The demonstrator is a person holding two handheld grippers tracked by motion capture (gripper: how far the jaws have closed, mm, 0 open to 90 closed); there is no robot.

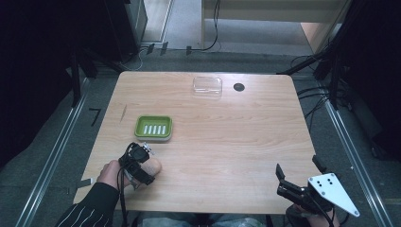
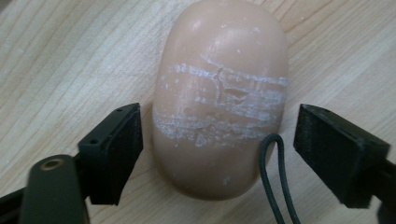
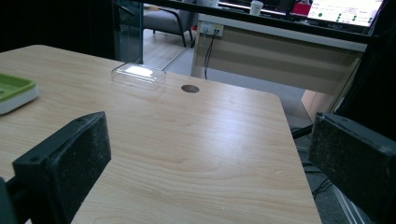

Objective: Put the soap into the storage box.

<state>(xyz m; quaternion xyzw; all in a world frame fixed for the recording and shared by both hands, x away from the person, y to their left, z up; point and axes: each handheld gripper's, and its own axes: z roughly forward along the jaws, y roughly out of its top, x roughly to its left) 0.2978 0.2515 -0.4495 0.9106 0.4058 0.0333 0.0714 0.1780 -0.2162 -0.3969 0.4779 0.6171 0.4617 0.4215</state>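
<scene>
High view: my left gripper (image 1: pixel 147 166) is low over the near-left part of the light wooden table (image 1: pixel 227 137), and its jaws stand around a smooth beige oval bar of soap (image 1: pixel 152 166) that lies flat on the wood. Just beyond the soap sits a green square soap dish with white slots in its bottom (image 1: pixel 153 127), near but not touching. At the far edge I see a clear plastic rectangular lid (image 1: pixel 207 86) and, beside it, a small dark round hole in the table top (image 1: pixel 239 87). My right gripper (image 1: pixel 298 174) is at the near-right corner, well apart from the soap, with the white three-cornered plate on top of it, and its two black jaws are spread.

Left gripper view: my left gripper (image 2: pixel 217 140) is open wide. The soap (image 2: pixel 219 93) lies between the two black jaws, and there is a thin gap on the left side and a bigger gap on the right, so neither pad touches it. The soap has white scratch marks across its middle. A thin dark cord loop rests against its lower right edge.

Right gripper view: my right gripper (image 3: pixel 210 163) is wide open and holds nothing; between the jaws is bare wood. The green dish (image 3: pixel 14 91) shows at the left edge, and the clear lid (image 3: pixel 138 74) and the round hole (image 3: pixel 190 88) lie farther away.
</scene>
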